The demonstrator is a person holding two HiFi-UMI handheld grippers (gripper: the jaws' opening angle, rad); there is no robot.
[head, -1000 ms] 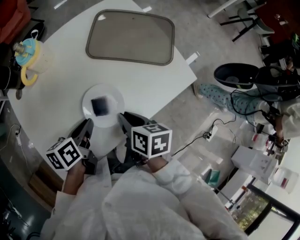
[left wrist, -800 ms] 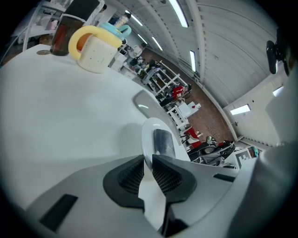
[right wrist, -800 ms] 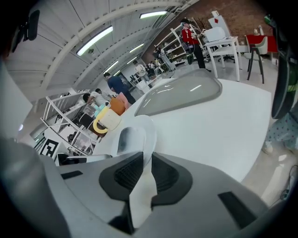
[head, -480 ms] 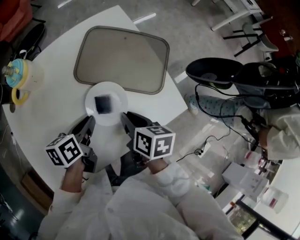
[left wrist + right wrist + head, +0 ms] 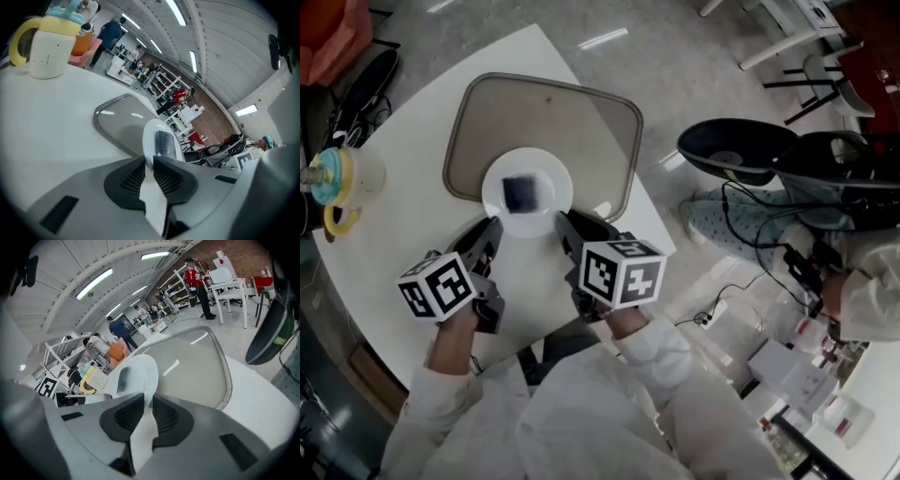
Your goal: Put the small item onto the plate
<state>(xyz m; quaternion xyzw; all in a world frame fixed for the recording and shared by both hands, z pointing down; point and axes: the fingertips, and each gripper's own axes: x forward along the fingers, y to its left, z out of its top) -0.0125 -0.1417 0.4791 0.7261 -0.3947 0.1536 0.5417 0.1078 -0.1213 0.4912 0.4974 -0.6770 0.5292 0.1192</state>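
Head view, progress: the small item [image 5: 521,193] already lies on the plate [image 5: 555,201]. I judge the placing done, and only setting the plate down and letting go is left.
Head view, position: the plate overlaps the near rim of the tray [image 5: 572,122] on the table [image 5: 403,220]. I cannot tell whether it rests there or hangs just above. A mug [image 5: 347,178] stands well apart at the left.
Head view, grippers: my left gripper [image 5: 490,230] meets the plate's near-left rim, and my right gripper [image 5: 567,223] meets its near-right rim.
Left gripper view, jaws: narrow, clamped on the plate's [image 5: 149,136] rim, which runs into the slit between them.
Left gripper view, item: the small item [image 5: 165,144] is dark grey, flat and roughly square, and lies near the plate's middle.
Right gripper view, jaws: narrow, likewise clamped on the plate's [image 5: 143,369] rim.
Right gripper view, item: the small item [image 5: 125,377] shows as a dark patch on the white surface, and its material is unclear.
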